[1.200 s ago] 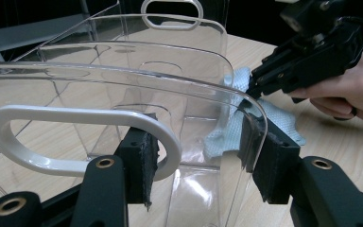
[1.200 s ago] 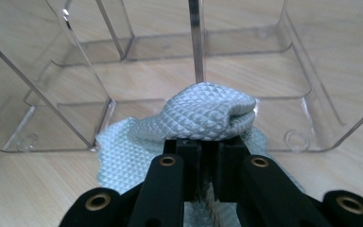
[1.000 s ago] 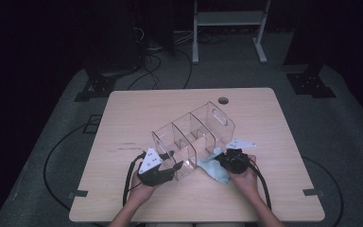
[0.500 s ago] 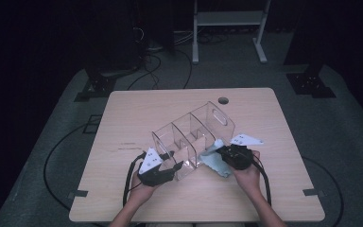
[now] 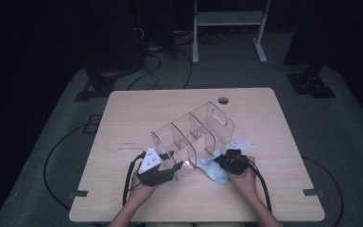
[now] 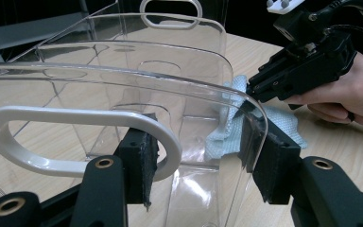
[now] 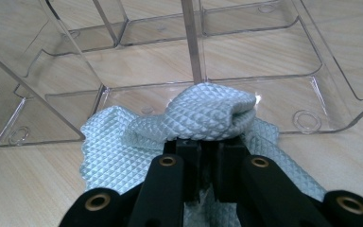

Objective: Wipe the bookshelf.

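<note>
A clear plastic organizer (image 5: 191,135) with several compartments lies tipped on the wooden table (image 5: 137,109). My left gripper (image 5: 177,165) is shut on its near end wall. In the left gripper view, the gripper (image 6: 203,161) has one pad beside the white-rimmed handle cutout (image 6: 75,118) and the other on the wall's edge. My right gripper (image 5: 220,163) is shut on a light blue waffle cloth (image 5: 211,169). In the right gripper view, the bunched cloth (image 7: 203,113) sits above the gripper (image 7: 208,142) and presses against the organizer (image 7: 246,61). The left gripper view shows this cloth (image 6: 227,132) through the clear wall.
A round cable hole (image 5: 223,100) sits near the table's far edge. Black cables trail off the front edge to the floor. A white metal frame (image 5: 227,19) and two black stand bases (image 5: 101,87) (image 5: 309,82) stand beyond the table.
My right gripper has slid the cloth a short way along the organizer's side and back towards the front edge. The organizer has stayed in place.
</note>
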Tool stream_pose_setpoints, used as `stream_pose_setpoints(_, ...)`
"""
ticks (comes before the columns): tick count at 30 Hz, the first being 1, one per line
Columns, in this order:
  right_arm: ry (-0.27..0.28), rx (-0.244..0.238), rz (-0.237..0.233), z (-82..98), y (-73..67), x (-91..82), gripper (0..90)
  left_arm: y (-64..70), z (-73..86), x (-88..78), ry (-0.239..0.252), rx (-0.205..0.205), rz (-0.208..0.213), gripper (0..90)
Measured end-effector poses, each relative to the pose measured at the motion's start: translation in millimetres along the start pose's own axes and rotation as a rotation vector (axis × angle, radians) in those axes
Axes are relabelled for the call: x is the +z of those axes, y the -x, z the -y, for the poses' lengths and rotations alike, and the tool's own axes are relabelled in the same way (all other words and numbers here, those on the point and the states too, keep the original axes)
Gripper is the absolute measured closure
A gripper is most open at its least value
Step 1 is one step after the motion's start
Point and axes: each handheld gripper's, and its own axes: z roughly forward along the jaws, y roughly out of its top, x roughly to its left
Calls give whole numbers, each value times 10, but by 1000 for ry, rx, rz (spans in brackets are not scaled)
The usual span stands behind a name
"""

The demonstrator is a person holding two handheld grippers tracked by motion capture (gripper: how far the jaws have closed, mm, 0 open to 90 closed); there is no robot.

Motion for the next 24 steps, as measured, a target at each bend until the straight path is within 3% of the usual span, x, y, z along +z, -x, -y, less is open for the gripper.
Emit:
stream_pose_setpoints(11,64,-10,-14,-68,-121,-165,829,-39,-12,-76,6,-17,36,437)
stream_pose_setpoints(13,77,-26,-28,-96,-175,-204,829,-54,-6,-87,4,-11,38,470)
stream_pose_setpoints(24,152,-119,-121,-332,-542,-386,830,-54,0,-82,10,-9,39,475)
